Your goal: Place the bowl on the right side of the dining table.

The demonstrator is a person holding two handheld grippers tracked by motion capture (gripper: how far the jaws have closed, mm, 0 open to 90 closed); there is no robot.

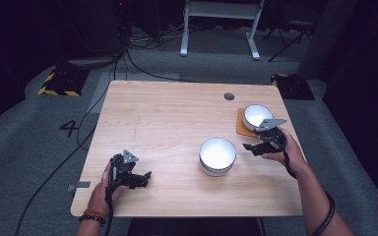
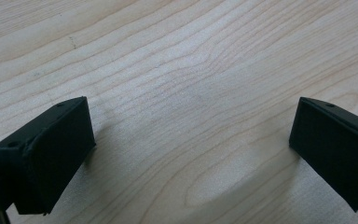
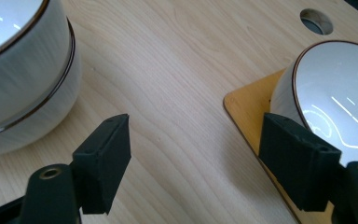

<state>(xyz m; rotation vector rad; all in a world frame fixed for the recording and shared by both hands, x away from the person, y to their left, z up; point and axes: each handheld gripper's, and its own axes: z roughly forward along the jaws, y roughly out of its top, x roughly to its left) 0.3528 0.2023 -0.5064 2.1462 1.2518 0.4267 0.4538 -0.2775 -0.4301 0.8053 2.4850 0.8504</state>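
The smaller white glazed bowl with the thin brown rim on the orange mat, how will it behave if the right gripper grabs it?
The smaller white glazed bowl looks rigid and probably ceramic, so likely breakable if dropped. Its shiny, reflective surface suggests the right gripper, whose jaws stand open, might slip on the wall. Sitting on the thin orange mat, it may slide along with the mat if pushed.

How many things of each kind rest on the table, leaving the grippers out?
White bowls: 2, the larger mid-table, the smaller on the mat
Orange mats: 1
Total: 3
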